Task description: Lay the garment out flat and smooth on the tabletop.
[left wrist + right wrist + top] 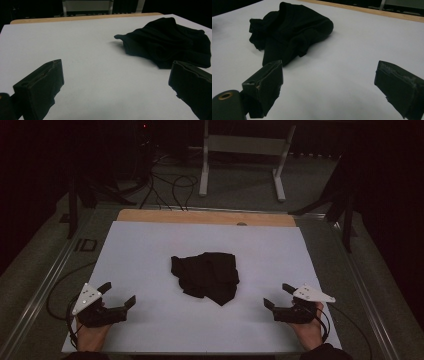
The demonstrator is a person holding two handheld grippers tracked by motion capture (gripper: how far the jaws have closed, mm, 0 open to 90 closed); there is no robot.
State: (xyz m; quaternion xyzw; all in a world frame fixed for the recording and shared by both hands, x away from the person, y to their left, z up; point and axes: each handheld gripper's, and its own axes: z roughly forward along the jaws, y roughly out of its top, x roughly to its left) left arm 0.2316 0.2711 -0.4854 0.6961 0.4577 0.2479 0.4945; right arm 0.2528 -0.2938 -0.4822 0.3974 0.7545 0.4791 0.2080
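where the white table sheet (pixel 150 250) lies bare at its middle, one crumpled black cloth (pixel 206 276), touching neither tool. left gripper (pixel 120 294): near the front left corner, jaws spread, nothing between. right gripper (pixel 279 296): near the front right corner, jaws spread, nothing between.

Black cloth (pixel 206 276), crumpled into a loose, uneven heap, lying flat near the middle of the white sheet (pixel 150 250) on the table. Folds bunched and overlapping, one pointed corner trailing toward the sheet's near edge, a flap jutting toward its left side. Nothing touching it.
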